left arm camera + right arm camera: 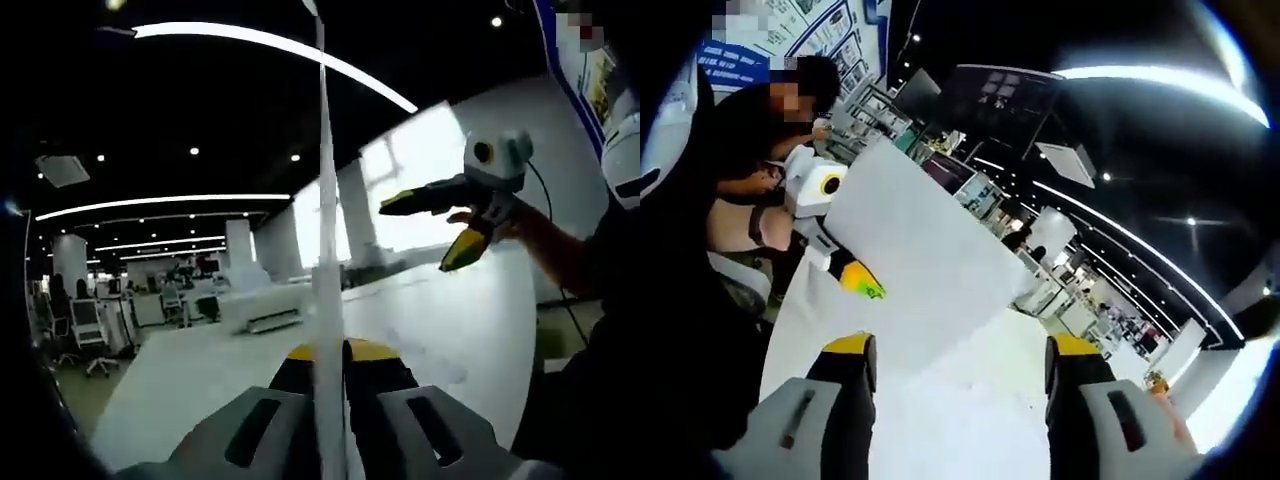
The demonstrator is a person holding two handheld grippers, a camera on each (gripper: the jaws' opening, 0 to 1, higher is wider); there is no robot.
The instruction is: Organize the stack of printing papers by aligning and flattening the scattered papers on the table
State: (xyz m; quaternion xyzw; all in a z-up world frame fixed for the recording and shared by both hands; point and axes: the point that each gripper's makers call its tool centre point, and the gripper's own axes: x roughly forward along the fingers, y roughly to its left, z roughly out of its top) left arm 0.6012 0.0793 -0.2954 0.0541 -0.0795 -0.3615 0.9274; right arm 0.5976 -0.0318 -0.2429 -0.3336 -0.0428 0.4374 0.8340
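Setting: large open-plan office under a dark ceiling with curved light strips (270, 40) and small spot lights; white columns (238, 245), desks and office chairs (85, 325) in the distance; posters (790, 30) on a wall behind the person.

Bench (460, 330): broad white surface extending away beneath both hand-held grippers; in the right gripper view its bare top (970, 400) lies between the jaws.

Paper, left gripper view: stack of printing papers (327, 300) seen edge-on as a thin white vertical band, rising from between the jaws to the top of the view.

Paper, right gripper view: same sheets (905, 250) seen broadside as a wide white panel, lifted and tilted above the bench, with the lower corner toward the yellow-tipped jaws on the left.

Left hand-held gripper (335, 352): grey jaws with yellow-and-black tips closed narrow on the lower edge of the papers; from the right gripper view it (850, 272) appears at the sheet's left edge, gripping it.

Right hand-held gripper (960, 362): jaws spread wide, nothing between them, bench visible in the gap; from the left gripper view it (440, 230) hangs above the bench, apart from the papers, jaws splayed.

Person: a hand (490, 215) grips the right hand-held gripper; dark-clothed torso (750, 130) sits behind the lifted papers.
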